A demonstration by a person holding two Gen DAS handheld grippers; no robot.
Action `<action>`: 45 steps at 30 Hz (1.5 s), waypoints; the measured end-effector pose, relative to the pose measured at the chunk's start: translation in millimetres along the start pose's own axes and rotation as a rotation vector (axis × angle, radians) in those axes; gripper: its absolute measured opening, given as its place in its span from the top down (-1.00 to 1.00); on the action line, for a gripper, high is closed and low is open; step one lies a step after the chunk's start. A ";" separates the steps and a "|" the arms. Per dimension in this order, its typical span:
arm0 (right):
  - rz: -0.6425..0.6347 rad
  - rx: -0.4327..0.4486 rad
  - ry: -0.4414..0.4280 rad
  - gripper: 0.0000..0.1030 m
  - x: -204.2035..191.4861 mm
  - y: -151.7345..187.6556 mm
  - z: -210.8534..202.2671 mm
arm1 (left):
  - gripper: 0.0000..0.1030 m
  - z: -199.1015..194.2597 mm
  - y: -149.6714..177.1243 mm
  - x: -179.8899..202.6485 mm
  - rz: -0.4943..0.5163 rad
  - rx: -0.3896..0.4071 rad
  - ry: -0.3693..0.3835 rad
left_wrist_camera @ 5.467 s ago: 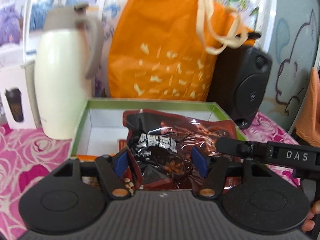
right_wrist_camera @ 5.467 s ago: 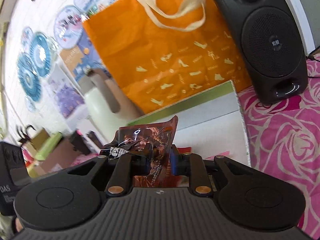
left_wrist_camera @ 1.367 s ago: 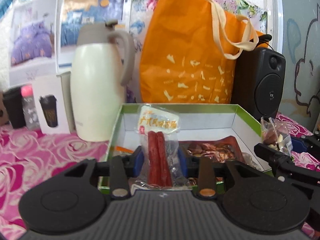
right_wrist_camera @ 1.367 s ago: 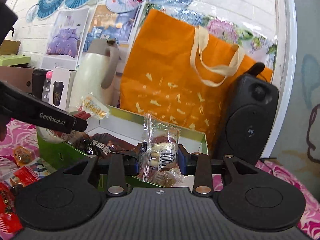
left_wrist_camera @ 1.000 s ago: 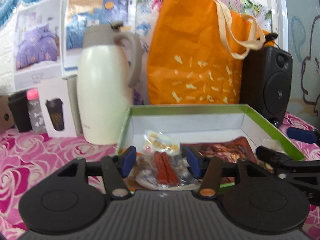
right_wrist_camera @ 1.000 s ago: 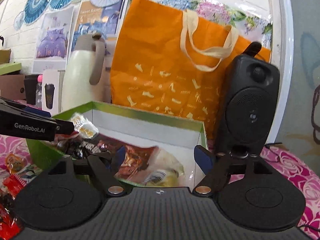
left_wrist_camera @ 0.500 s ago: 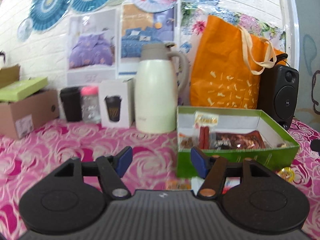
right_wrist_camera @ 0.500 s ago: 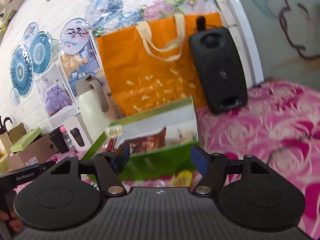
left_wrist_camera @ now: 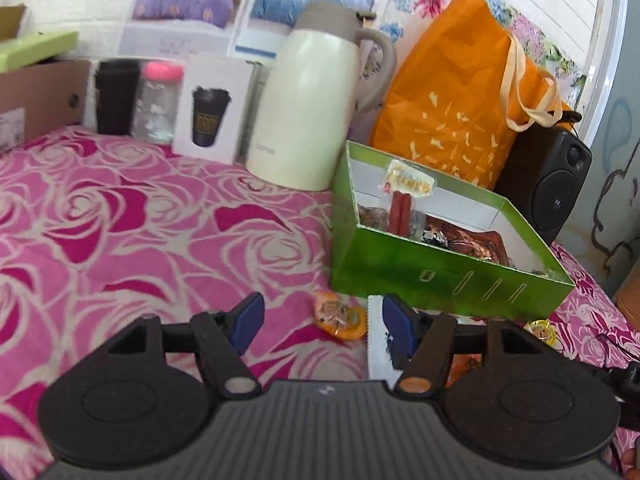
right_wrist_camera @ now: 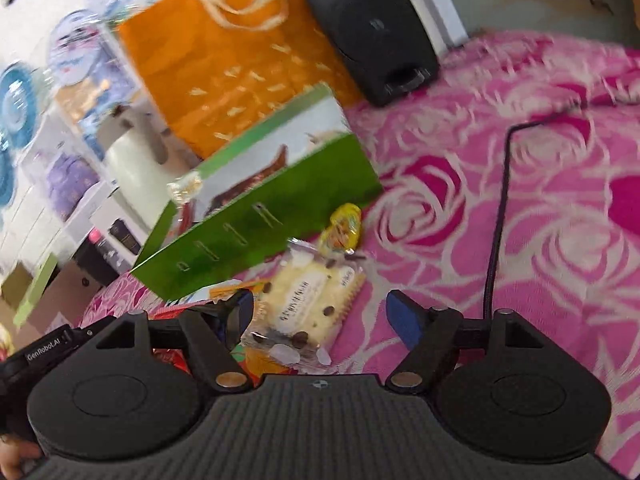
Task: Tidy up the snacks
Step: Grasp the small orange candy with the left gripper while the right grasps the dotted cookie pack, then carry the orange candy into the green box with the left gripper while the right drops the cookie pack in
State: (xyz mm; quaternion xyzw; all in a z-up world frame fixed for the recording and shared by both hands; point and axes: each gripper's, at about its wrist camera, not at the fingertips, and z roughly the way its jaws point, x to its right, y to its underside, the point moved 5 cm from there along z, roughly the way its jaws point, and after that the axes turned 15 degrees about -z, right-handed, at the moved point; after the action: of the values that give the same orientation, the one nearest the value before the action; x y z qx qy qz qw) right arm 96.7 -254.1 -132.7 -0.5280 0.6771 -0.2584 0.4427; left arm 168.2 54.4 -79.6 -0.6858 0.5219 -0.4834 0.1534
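A green box (left_wrist_camera: 448,270) with white inner walls stands on the pink rose cloth; a sausage pack (left_wrist_camera: 402,200) leans upright inside beside dark brown snack bags (left_wrist_camera: 468,242). My left gripper (left_wrist_camera: 320,320) is open over the cloth in front of the box, above a small orange candy (left_wrist_camera: 340,316) and next to a white packet (left_wrist_camera: 376,340). My right gripper (right_wrist_camera: 320,312) is open just above a clear pack of white chip cookies (right_wrist_camera: 308,300). A yellow candy (right_wrist_camera: 342,228) lies by the green box (right_wrist_camera: 256,220). Red and orange packets (right_wrist_camera: 172,356) lie at the left.
A cream thermos jug (left_wrist_camera: 316,104), an orange tote bag (left_wrist_camera: 464,92) and a black speaker (left_wrist_camera: 548,184) stand behind the box. A white cup carton (left_wrist_camera: 212,110), a bottle and a black cup sit at the back left. A black cable (right_wrist_camera: 498,216) crosses the cloth at the right.
Both grippers let go of their snacks into the box, then drew back and dipped toward the loose snacks on the cloth. The right one rolled strongly; the left one tilted too.
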 end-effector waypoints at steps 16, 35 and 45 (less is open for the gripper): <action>-0.275 -0.006 0.070 -1.00 -34.8 -6.2 33.0 | 0.33 48.4 25.7 23.1 0.241 -0.029 -0.155; -0.461 0.130 0.041 -1.00 -58.4 13.7 -36.9 | 0.67 -31.2 44.0 0.8 0.113 0.041 -0.153; -0.587 0.240 0.065 -1.00 -81.3 9.4 -61.1 | 0.67 -68.5 32.4 37.9 0.194 0.142 -0.178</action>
State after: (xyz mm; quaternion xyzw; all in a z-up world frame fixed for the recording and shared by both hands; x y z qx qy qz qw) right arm 42.9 -181.6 -84.8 -0.6362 0.4743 -0.4698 0.3867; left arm 93.0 28.6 -50.5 -0.6597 0.5344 -0.4395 0.2933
